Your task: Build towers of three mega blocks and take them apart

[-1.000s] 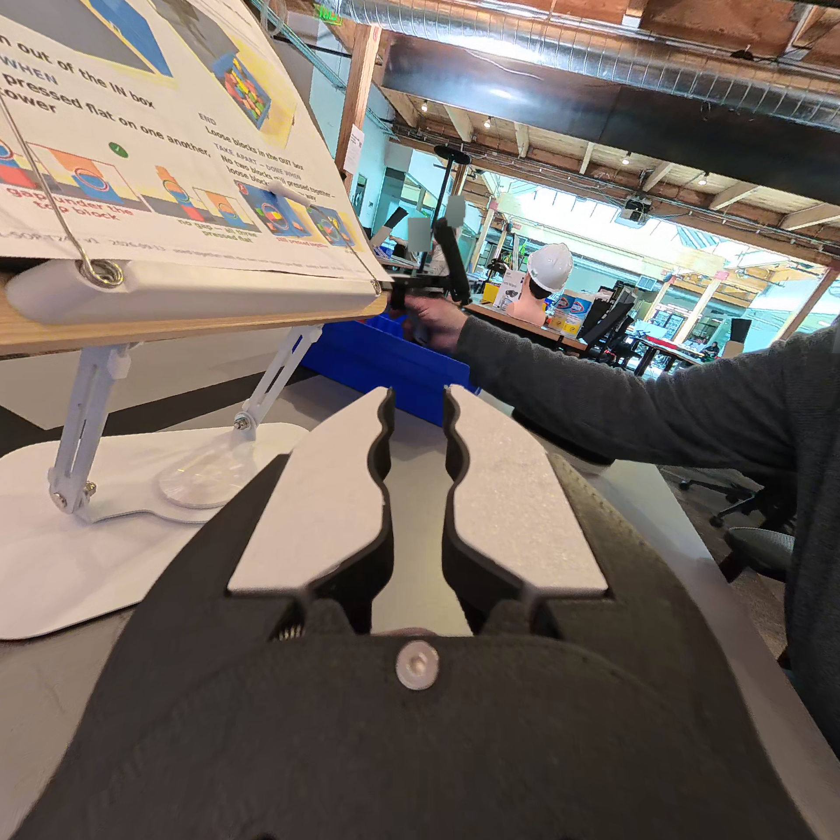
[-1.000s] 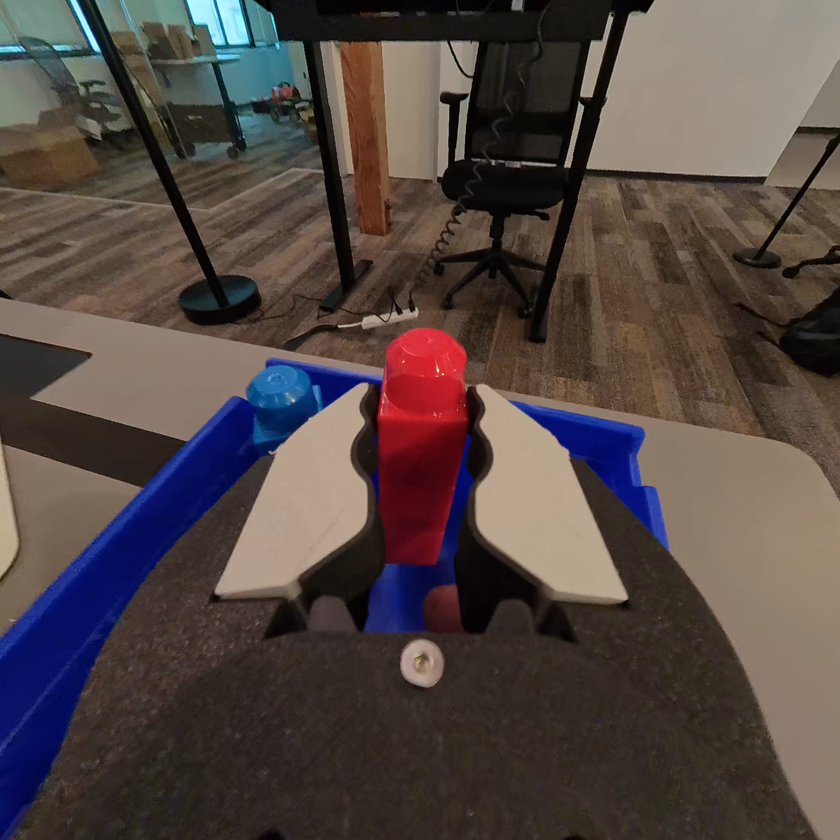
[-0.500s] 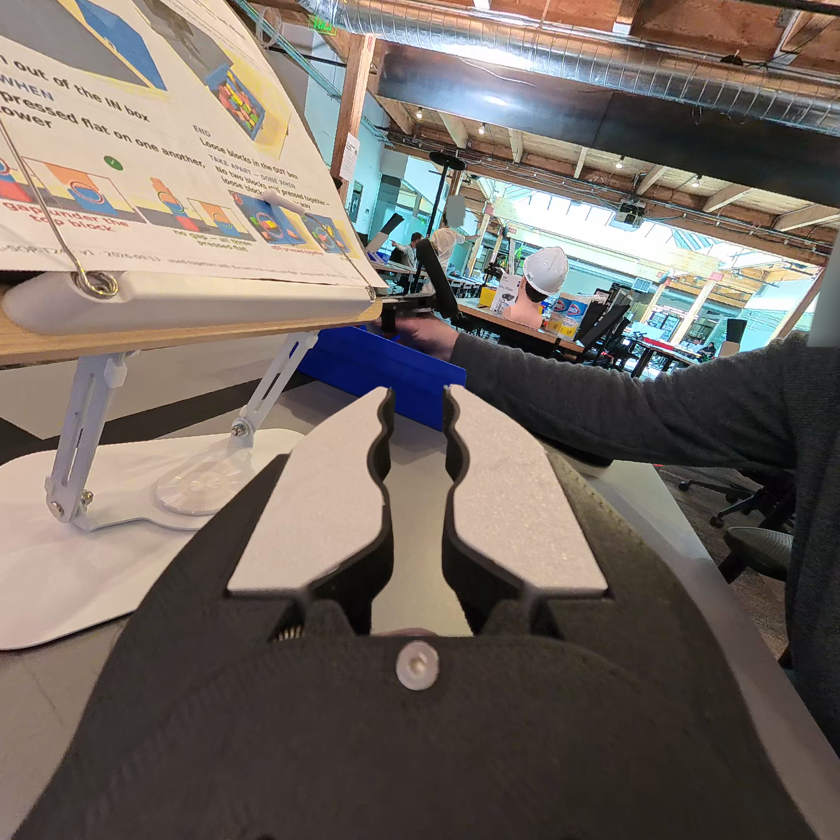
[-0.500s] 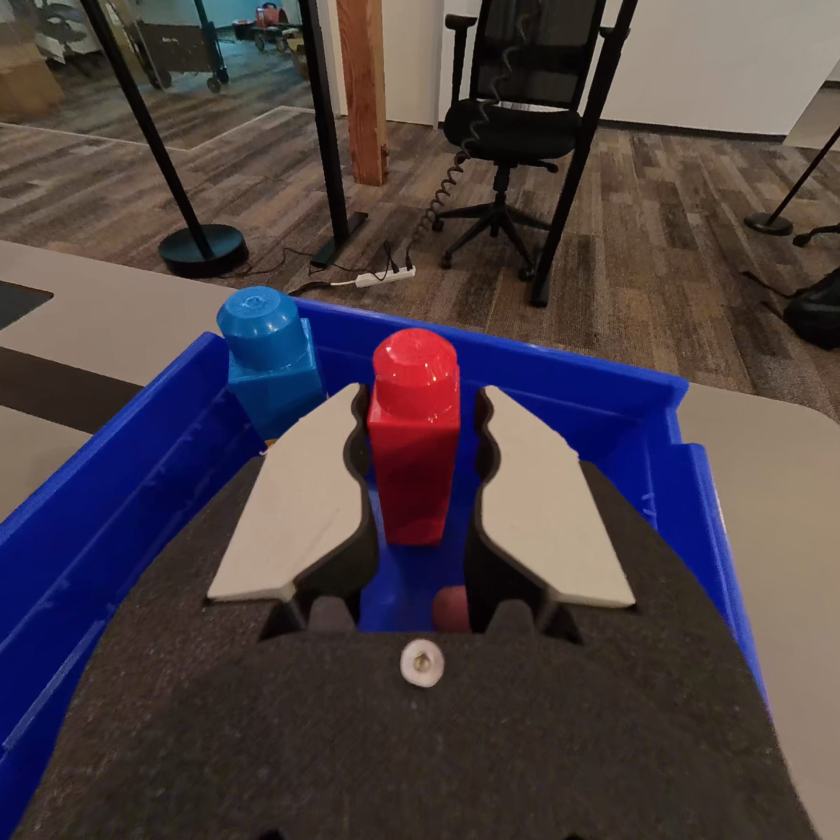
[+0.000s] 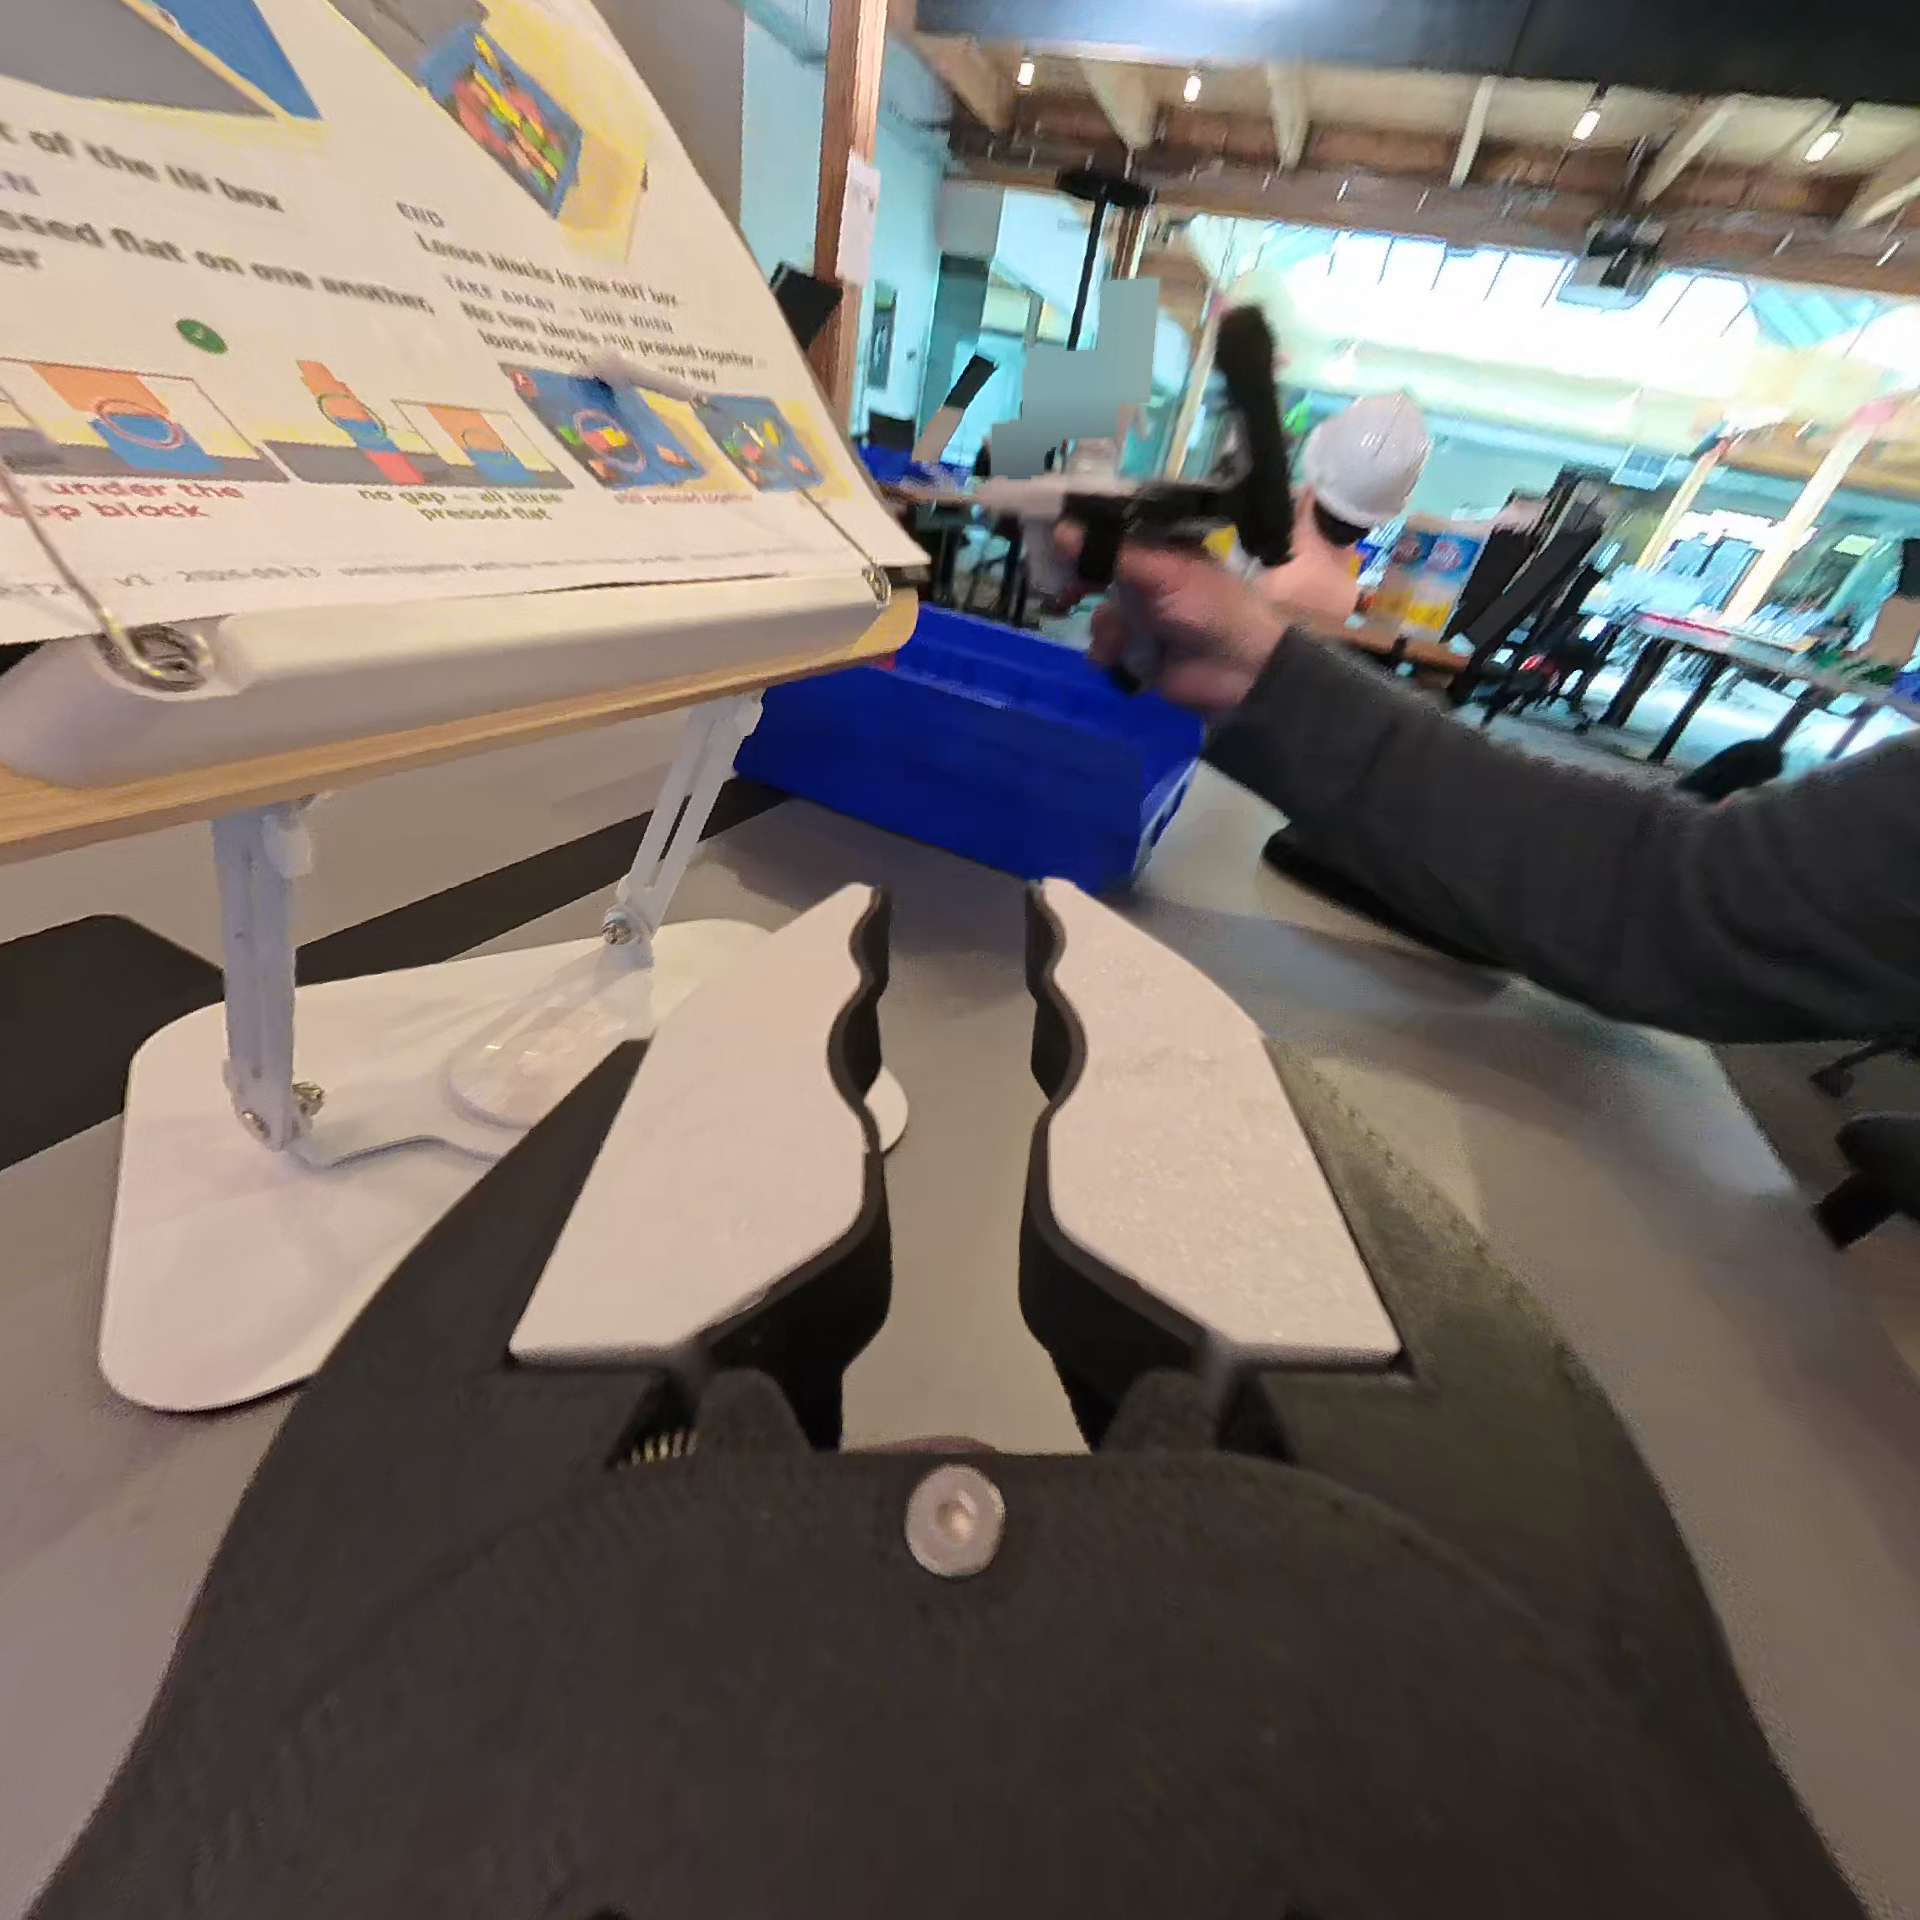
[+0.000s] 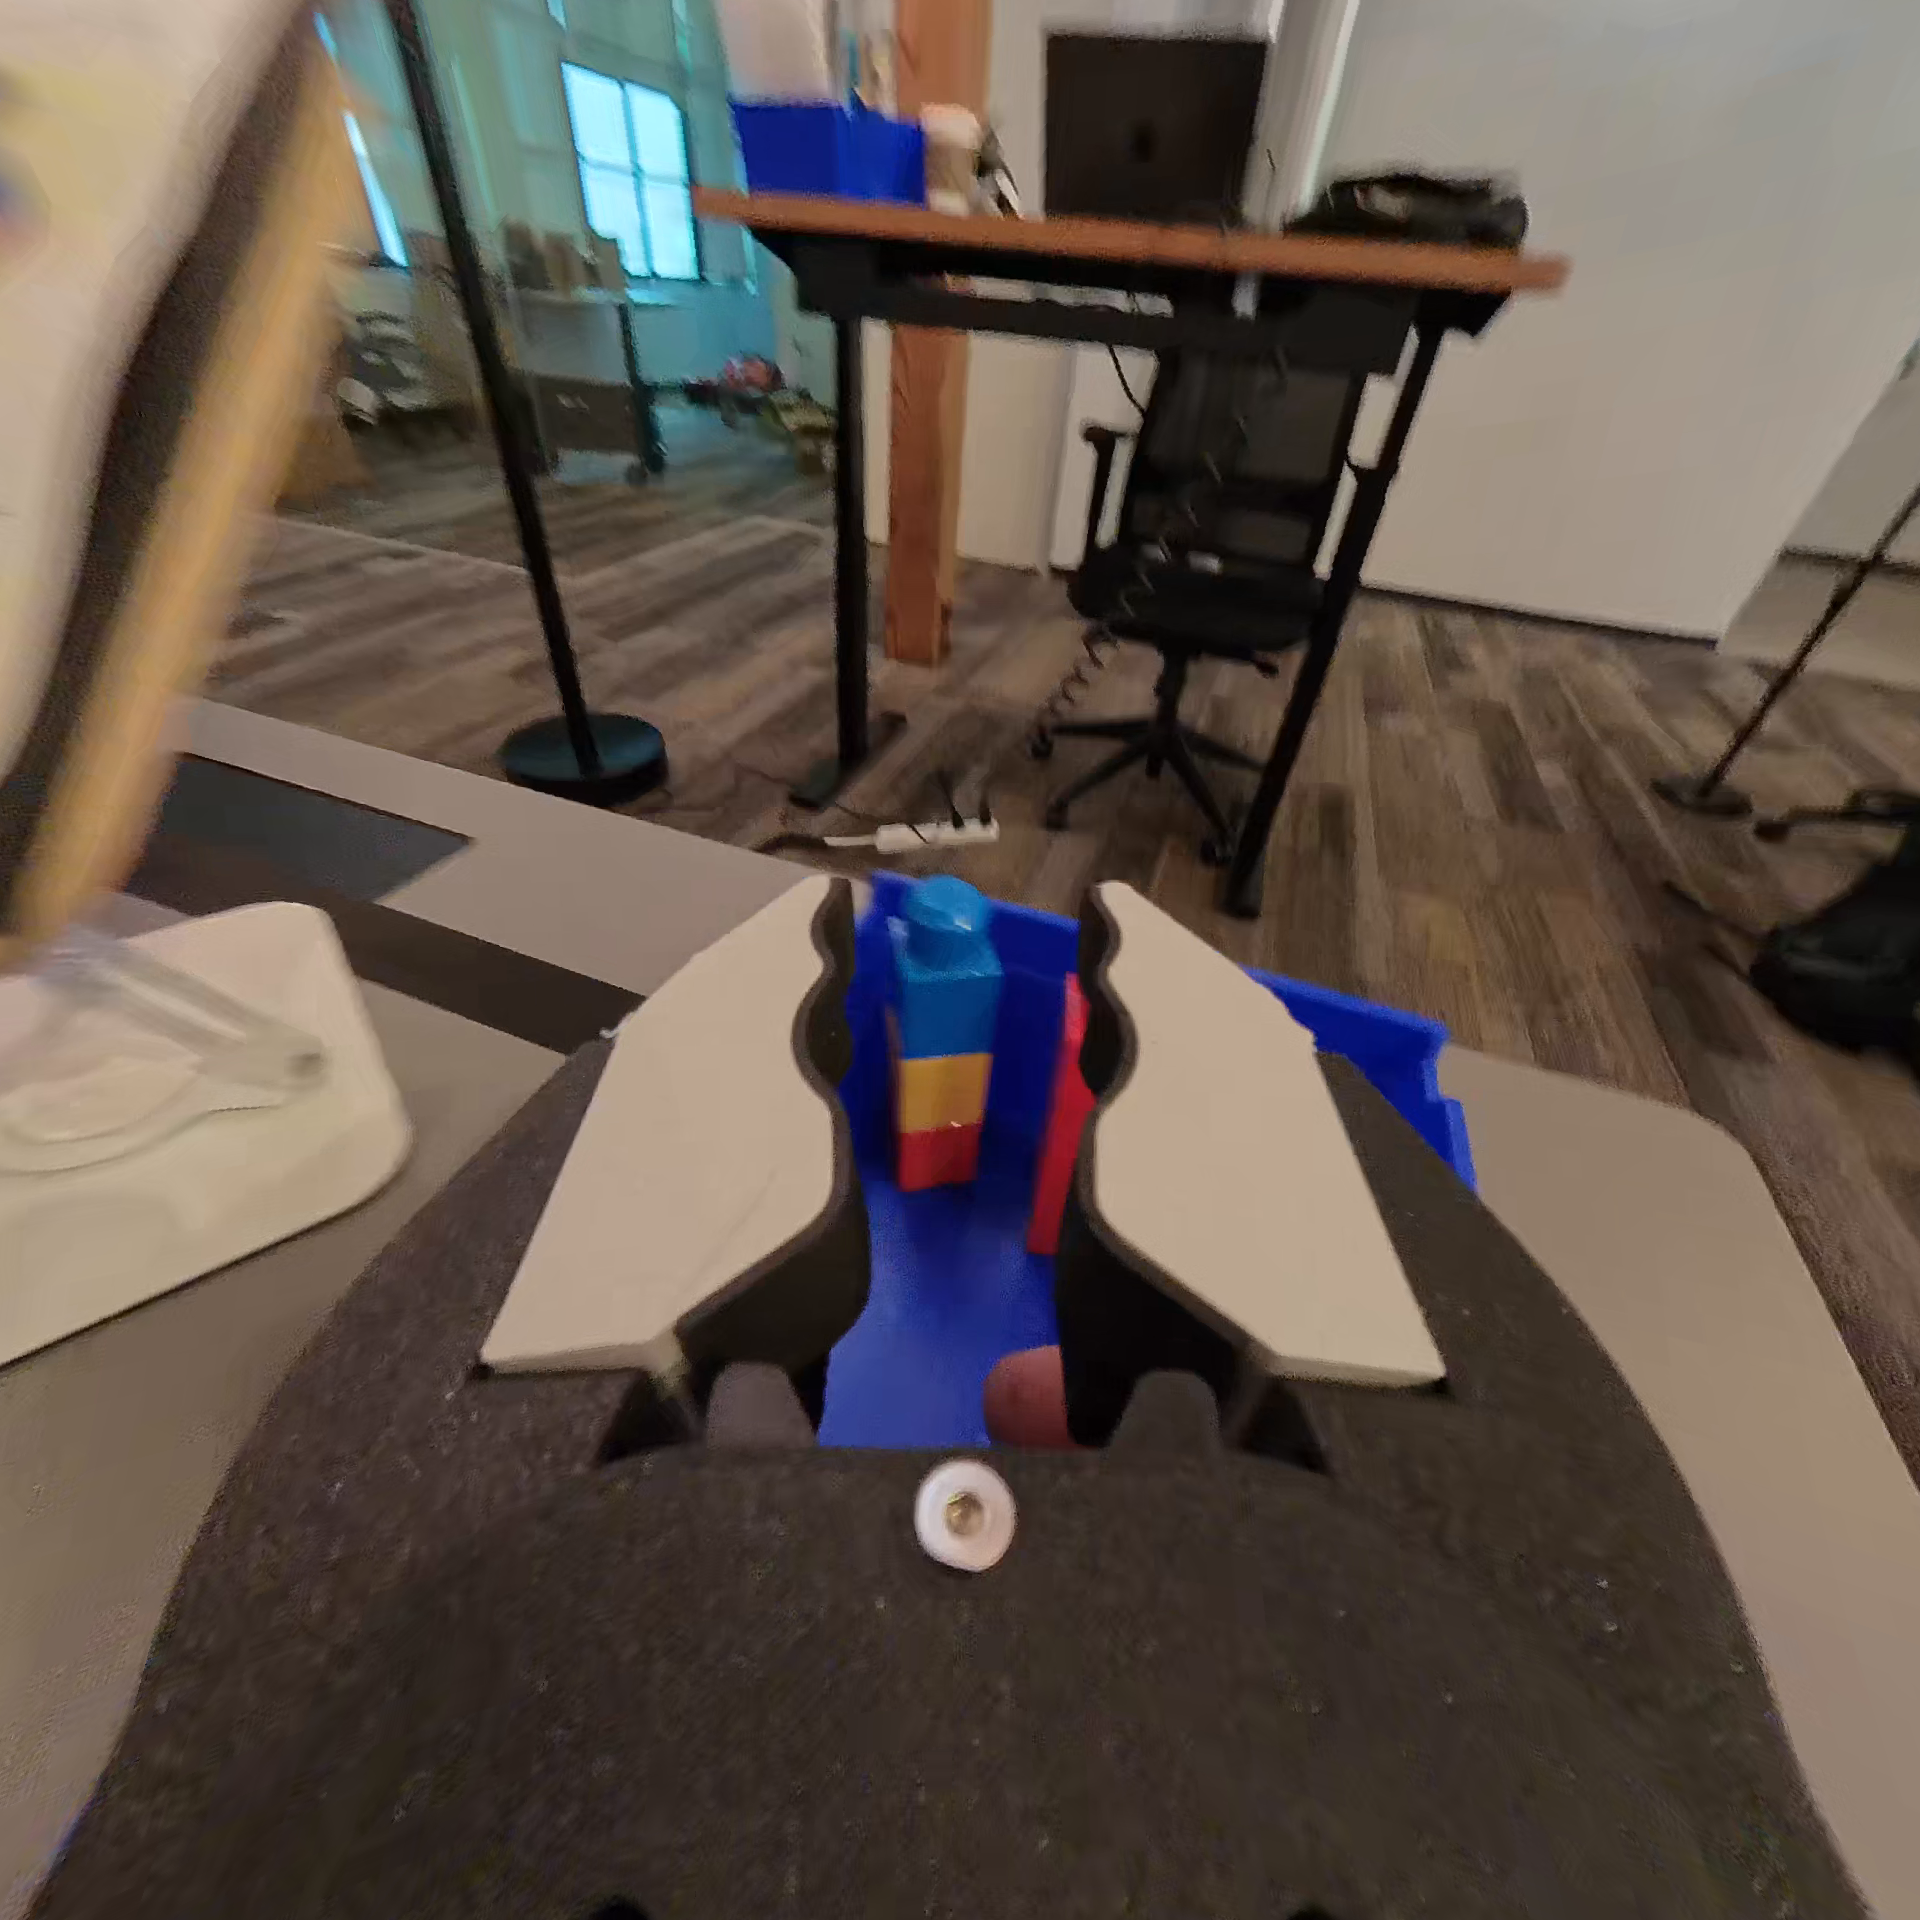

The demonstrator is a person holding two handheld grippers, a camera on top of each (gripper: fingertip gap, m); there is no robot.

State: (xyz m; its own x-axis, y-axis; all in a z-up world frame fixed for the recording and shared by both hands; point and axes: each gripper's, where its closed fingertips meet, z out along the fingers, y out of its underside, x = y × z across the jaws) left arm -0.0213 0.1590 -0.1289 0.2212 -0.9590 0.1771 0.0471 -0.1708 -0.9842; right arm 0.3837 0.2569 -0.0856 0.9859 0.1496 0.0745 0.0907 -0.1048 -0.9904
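One printed instruction sheet (image 5: pixel 395 312), clipped.

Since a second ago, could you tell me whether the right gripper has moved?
Yes. The right gripper has let go of the red tower and pulled back from the blue bin; the tower now stands in the bin, apart from its fingers.

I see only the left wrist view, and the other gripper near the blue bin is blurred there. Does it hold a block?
Observer: No. The right gripper is open and empty, pointing into the blue bin.
Operator: What stands inside the bin?
Observer: A tower stands upright, with a blue block on top, yellow in the middle and red at the bottom.
Operator: Is there anything else?
Observer: A red piece stands to the right of the tower, partly hidden behind the gripper.
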